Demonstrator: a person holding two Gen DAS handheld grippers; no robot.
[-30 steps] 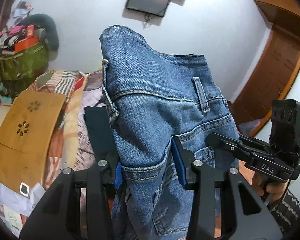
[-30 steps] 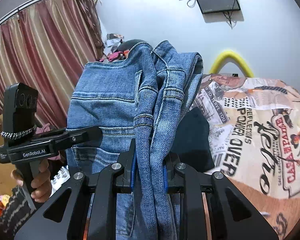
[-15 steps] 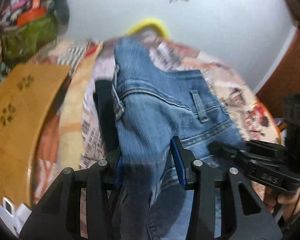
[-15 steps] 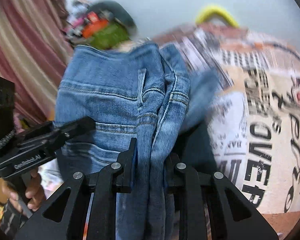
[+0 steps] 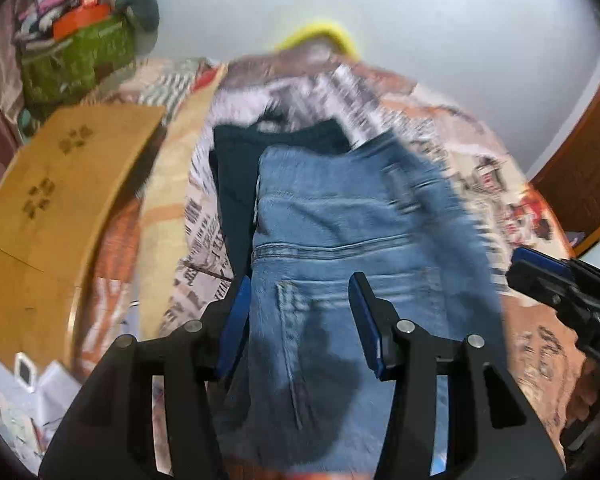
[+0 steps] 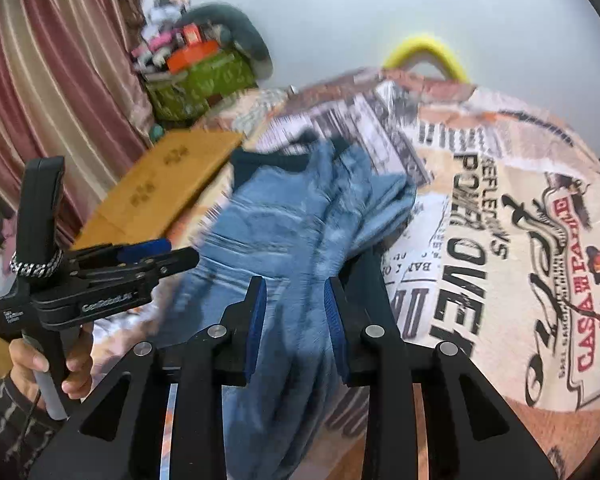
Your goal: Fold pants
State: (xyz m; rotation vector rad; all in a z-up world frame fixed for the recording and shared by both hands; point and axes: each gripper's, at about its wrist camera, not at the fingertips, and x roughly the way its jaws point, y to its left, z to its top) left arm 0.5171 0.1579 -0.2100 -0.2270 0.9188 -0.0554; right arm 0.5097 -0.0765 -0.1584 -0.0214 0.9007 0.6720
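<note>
Centre of both frames: blue jeans, folded, draped over a dark garment on the printed bedspread. Left gripper: jaws opening, denim between them, pads apparently off the cloth. Right gripper: jaws opening, bunched denim between. Upper left: wooden board, green bag.

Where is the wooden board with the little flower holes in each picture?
Left wrist view: the wooden board fills the left side, left of the jeans.
Right wrist view: the wooden board sits left of centre, behind the left gripper.
Shared landmark: the green bag stands just beyond the board in both.
</note>
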